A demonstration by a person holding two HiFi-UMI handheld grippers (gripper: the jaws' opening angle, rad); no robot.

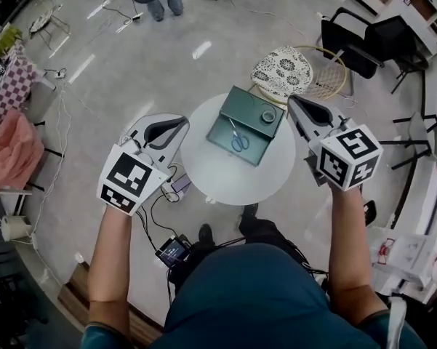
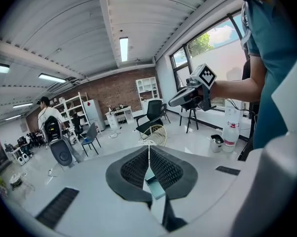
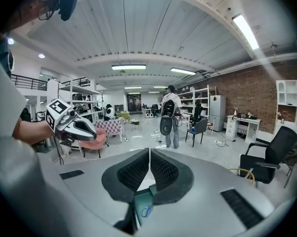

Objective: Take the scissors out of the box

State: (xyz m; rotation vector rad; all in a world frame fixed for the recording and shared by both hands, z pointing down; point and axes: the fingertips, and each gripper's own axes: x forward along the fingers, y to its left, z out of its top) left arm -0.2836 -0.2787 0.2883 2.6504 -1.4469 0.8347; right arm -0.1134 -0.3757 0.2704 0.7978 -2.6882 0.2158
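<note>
A dark green box (image 1: 246, 126) lies open on the round white table (image 1: 203, 162). Blue-handled scissors (image 1: 238, 141) rest inside its tray, and a small round ring (image 1: 267, 115) sits on the lid part. My left gripper (image 1: 183, 122) hovers at the table's left rim, jaws shut and empty. At the table's right, above the rim, my right gripper (image 1: 291, 100) is also shut and empty. In the left gripper view the box (image 2: 156, 187) shows below the closed jaw tips (image 2: 148, 147). Box (image 3: 142, 204) and scissors (image 3: 146, 212) also appear under the right gripper (image 3: 149, 151).
A wicker chair with a patterned cushion (image 1: 283, 70) stands just behind the table. Black chairs (image 1: 371, 46) are at the back right. Cables and a small device (image 1: 174, 249) lie on the floor at my feet. A pink-draped seat (image 1: 11, 151) is at far left.
</note>
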